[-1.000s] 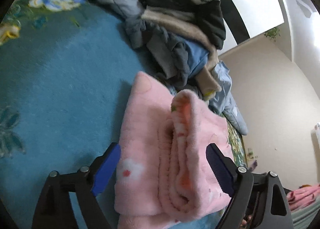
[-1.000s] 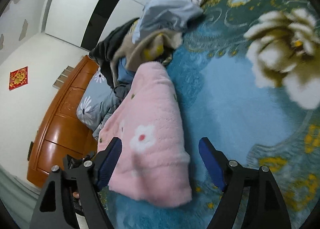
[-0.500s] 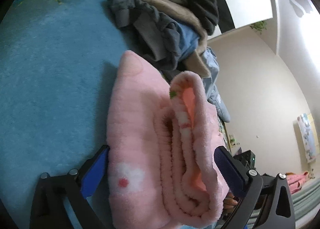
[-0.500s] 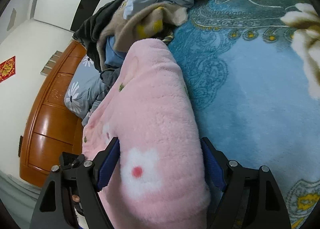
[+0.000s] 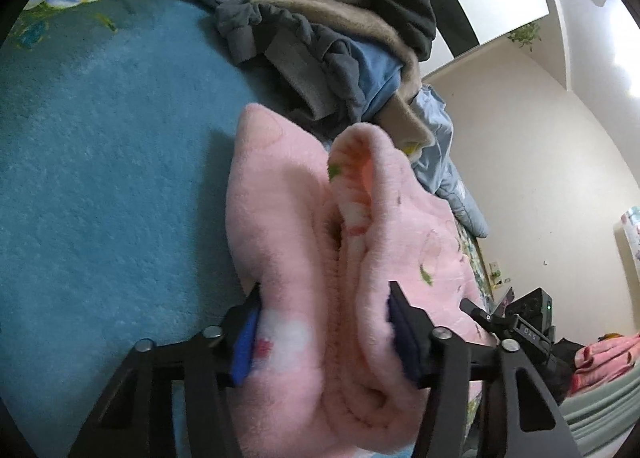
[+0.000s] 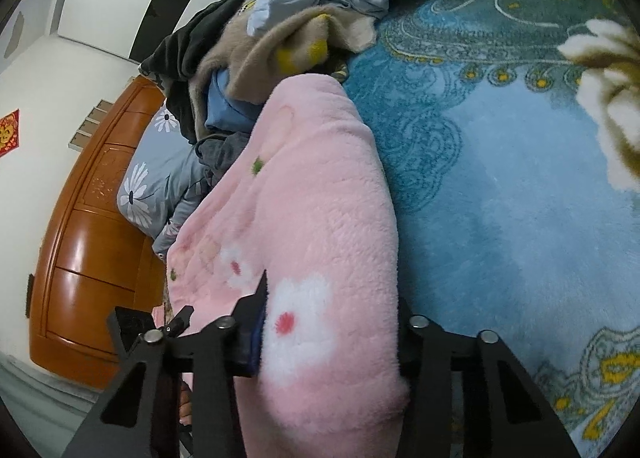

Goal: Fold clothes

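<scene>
The folded pink fleece garment (image 5: pixel 320 258) is being gripped from both ends at once. In the left wrist view, the left gripper (image 5: pixel 320 332) is seen closing, its blue pads already sunk into the thick bundle of layers at the open, rolled end. In the right wrist view, the right gripper (image 6: pixel 332 332) is closing too, clamped across the smooth folded end where a white flower is printed; its far pad is hidden by the fleece. The jaws are held only partly closed on both sides, because the plush stack between them is bulky.

The garment is found lying on the blue floral blanket (image 5: pixel 100 177), near the edge where a wooden headboard (image 6: pixel 80 258) stands, its far end just beside the heap of unfolded clothes (image 5: pixel 340 37). A grip at each end is judged to serve one purpose: the folds are kept together so that the bundle can be lifted as one piece. A loose layer could slip out at the rolled end.
</scene>
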The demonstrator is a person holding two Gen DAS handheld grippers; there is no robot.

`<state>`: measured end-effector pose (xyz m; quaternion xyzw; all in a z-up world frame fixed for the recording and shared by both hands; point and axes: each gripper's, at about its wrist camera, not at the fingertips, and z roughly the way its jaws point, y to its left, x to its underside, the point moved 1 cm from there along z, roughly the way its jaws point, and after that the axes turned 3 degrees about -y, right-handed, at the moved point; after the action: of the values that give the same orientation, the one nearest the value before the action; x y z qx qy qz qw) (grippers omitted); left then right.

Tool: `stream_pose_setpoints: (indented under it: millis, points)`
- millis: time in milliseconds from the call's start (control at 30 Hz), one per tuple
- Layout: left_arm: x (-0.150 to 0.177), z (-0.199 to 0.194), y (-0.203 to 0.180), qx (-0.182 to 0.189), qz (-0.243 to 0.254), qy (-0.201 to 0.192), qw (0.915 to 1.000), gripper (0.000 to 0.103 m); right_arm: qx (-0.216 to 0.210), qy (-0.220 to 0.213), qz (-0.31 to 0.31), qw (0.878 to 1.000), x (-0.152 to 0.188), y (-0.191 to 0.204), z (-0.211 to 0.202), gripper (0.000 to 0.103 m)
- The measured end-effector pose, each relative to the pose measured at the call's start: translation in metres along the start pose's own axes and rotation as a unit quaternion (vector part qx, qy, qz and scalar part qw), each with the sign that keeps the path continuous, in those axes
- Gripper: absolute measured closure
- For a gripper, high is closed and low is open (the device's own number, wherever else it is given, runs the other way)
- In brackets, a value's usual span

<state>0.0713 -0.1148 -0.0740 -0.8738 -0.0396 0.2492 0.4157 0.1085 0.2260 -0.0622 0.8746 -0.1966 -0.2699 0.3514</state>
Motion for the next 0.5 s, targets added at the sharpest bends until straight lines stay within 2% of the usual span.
stream_pose_setpoints:
  millis: [133, 233, 400, 467, 500]
  points:
    - [-0.004, -0.014, 0.003, 0.026, -0.010, -0.009, 0.9996, 0.063, 0.002, -0.009, -0.014, 1.000, 0.001, 0.019, -0.010, 0.065]
    - [-0.008, -0.023, 0.005, 0.035, -0.009, -0.012, 0.9993, 0.067, 0.001, -0.012, -0.032, 0.999, 0.004, 0.036, -0.016, 0.066]
    - [-0.012, -0.034, 0.018, 0.030, -0.019, -0.015, 0.9993, 0.066, -0.002, -0.005, -0.059, 0.998, 0.011, 0.061, -0.013, 0.067]
    - [-0.009, -0.038, 0.024, 0.018, -0.019, -0.019, 0.9995, 0.062, 0.005, 0.000, -0.068, 0.998, 0.013, 0.063, -0.009, 0.066]
    - [-0.008, -0.041, 0.023, 0.011, -0.011, -0.024, 0.9996, 0.056, 0.010, 0.001, -0.072, 0.997, 0.014, 0.063, -0.007, 0.066]
